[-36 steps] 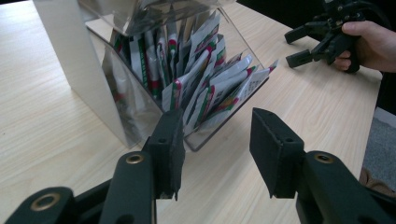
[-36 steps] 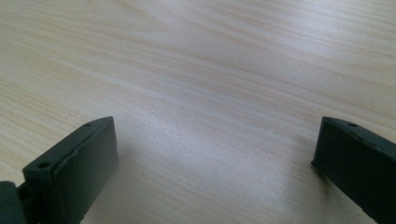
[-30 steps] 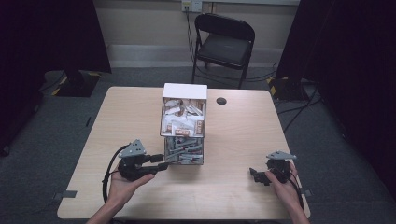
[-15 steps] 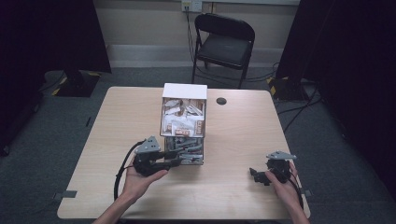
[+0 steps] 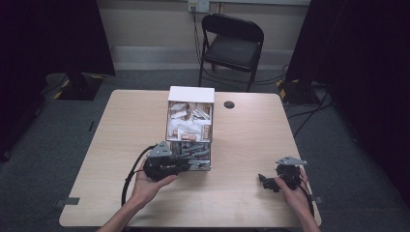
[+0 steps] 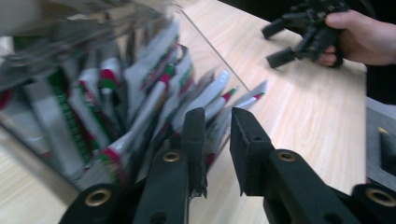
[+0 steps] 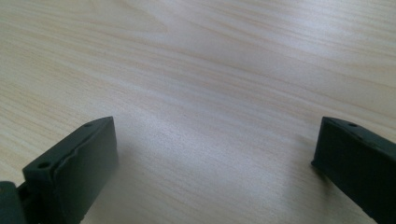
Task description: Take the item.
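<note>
A tiered box [image 5: 190, 94] stands mid-table, its white top at the rear. Its middle tier holds brown-labelled sachets [image 5: 189, 126]. The clear front bin [image 5: 199, 155] holds several grey sachets with red and green ends [image 6: 116, 112]. My left gripper [image 5: 186, 164] sits at that bin's front left. In the left gripper view its jaws [image 6: 218, 116] stand a narrow gap apart right at the sachets, with nothing clearly between them. My right gripper [image 5: 265, 181] rests low at the front right of the table, its jaws [image 7: 217, 130] wide open over bare wood.
A small black round disc [image 5: 229, 104] lies on the table right of the box. A black folding chair [image 5: 232, 43] stands beyond the far edge. The left gripper's cable [image 5: 128, 179] loops near the table's front edge. The other hand and its gripper [image 6: 303, 32] appear farther off.
My left gripper has moved right and forward, from the table's left front to the box's clear front bin. The right gripper has stayed put.
</note>
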